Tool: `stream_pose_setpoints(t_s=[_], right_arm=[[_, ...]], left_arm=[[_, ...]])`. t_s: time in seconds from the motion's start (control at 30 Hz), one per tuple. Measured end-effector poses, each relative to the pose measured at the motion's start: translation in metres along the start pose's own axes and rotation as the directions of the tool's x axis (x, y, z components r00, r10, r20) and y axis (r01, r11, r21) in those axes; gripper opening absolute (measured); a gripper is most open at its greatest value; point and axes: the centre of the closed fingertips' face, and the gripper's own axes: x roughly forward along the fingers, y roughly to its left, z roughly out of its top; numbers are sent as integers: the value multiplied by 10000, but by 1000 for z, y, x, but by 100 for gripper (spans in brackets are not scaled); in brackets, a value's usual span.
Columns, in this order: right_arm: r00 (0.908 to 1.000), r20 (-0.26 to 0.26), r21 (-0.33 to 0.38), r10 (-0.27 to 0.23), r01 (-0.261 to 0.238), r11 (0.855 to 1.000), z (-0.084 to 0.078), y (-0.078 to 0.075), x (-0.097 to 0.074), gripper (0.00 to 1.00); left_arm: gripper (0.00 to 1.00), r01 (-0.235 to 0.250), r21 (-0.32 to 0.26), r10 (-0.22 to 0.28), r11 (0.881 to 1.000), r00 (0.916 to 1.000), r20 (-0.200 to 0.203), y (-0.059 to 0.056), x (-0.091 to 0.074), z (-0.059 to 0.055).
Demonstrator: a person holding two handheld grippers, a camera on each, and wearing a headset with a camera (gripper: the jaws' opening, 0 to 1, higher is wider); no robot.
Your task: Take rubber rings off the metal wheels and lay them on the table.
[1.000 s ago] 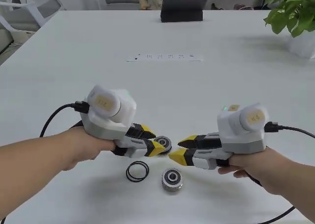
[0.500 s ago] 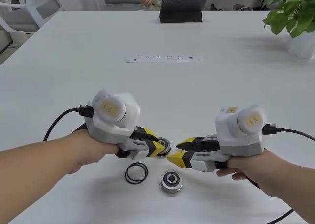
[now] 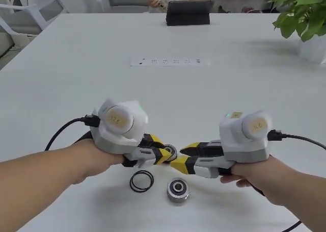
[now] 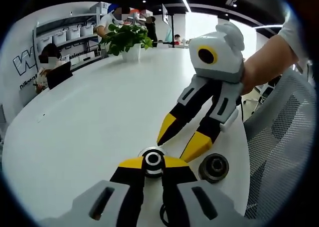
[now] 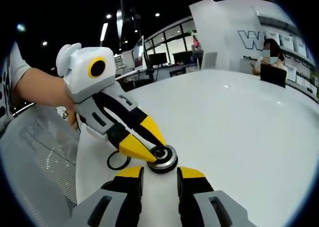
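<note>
Holds, at left in the head view, the grey-and-white left gripper (image 3: 164, 154) with yellow-tipped black jaws above the broad white table (image 3: 168, 94), with a black cable (image 3: 61, 132) trailing from its rear. Clamps a small round metal wheel (image 3: 169, 151) with a dark centre between those jaws, lifted off the tabletop. Confirmed in the left gripper view: left gripper (image 4: 153, 163) closed on the metal wheel (image 4: 152, 158), pinching its sides at the very tips. Below and slightly left of the held wheel, flat on the table: two thin black rubber rings (image 3: 141, 180), overlapping each other. Just right of them, lying flat and apart from both grippers: a second metal wheel (image 3: 178, 188), also low in the left gripper view (image 4: 214, 167). Further right, aims the matching grey-and-white right gripper (image 3: 181, 156) at the held wheel, jaws spread and gripping nothing, yellow tips close beside the wheel; cannot tell whether the upper tip touches it. From the right gripper view, looks along the parted jaws of the right gripper (image 5: 160, 173) at the metal wheel (image 5: 163, 157) just ahead, with the rubber rings (image 5: 117, 161) on the table to its left. At far right on the table: a leafy green potted plant (image 3: 300, 13).
</note>
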Motion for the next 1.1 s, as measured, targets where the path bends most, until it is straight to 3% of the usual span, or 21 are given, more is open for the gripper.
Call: stream_pose_setpoints(t_s=[0.67,1.1], right_arm=[[9985,-214,-675,-511,496,9965,0,-3,13,25],[9980,-208,-746,-601,584,9955,-1,-2,10,23]], left_arm=[[7,-96,-67,95,9999,9999,-37,-3,-2,-1],[7,-91,-82,90,9999,10000,-23,-4,-2,-2]])
